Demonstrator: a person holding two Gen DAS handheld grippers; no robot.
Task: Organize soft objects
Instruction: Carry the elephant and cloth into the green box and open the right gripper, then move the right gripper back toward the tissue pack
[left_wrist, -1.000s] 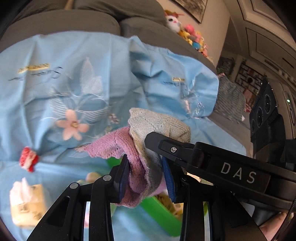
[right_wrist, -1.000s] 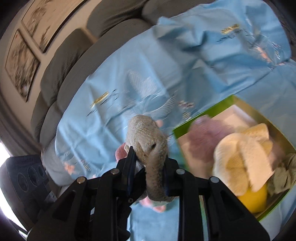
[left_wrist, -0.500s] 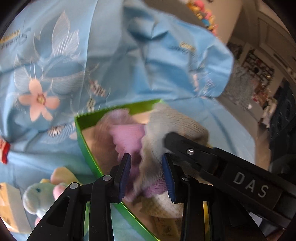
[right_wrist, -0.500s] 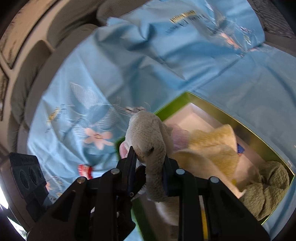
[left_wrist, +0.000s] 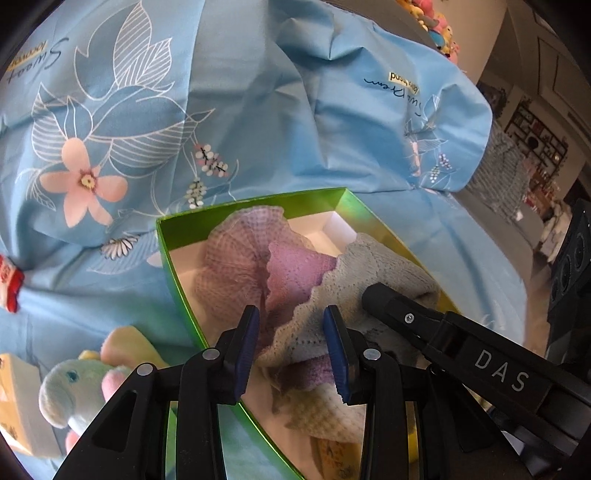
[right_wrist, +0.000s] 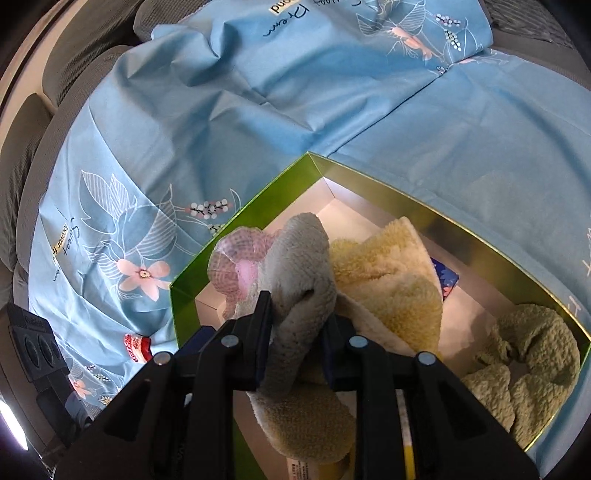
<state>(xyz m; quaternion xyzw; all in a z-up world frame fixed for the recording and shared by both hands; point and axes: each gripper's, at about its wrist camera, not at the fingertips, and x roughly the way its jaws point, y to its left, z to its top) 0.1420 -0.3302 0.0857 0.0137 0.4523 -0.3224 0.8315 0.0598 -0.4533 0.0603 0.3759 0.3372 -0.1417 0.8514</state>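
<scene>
A green box (left_wrist: 177, 273) sits open on the blue flowered sheet (left_wrist: 221, 92). Both grippers hold one grey-and-pink cloth (left_wrist: 303, 273) low over the box's near-left corner. My left gripper (left_wrist: 293, 349) is shut on its lower folds. My right gripper (right_wrist: 297, 332) is shut on the grey bunched end (right_wrist: 303, 258); one of its black fingers (left_wrist: 406, 314) shows across the left wrist view. The cloth's front rests on a pink checked cloth (left_wrist: 236, 254) in the box (right_wrist: 258, 210).
In the box lie a fluffy yellow towel (right_wrist: 391, 280) and a crumpled green cloth (right_wrist: 532, 354). Outside it on the left are a pale plush toy (left_wrist: 74, 387), a small red item (right_wrist: 138, 347) and a yellowish pack (left_wrist: 14, 406). Grey sofa cushions (right_wrist: 85, 44) stand behind.
Both grippers have come down with the cloth, from above the sheet to low inside the green box. The box now fills the middle of both views.
</scene>
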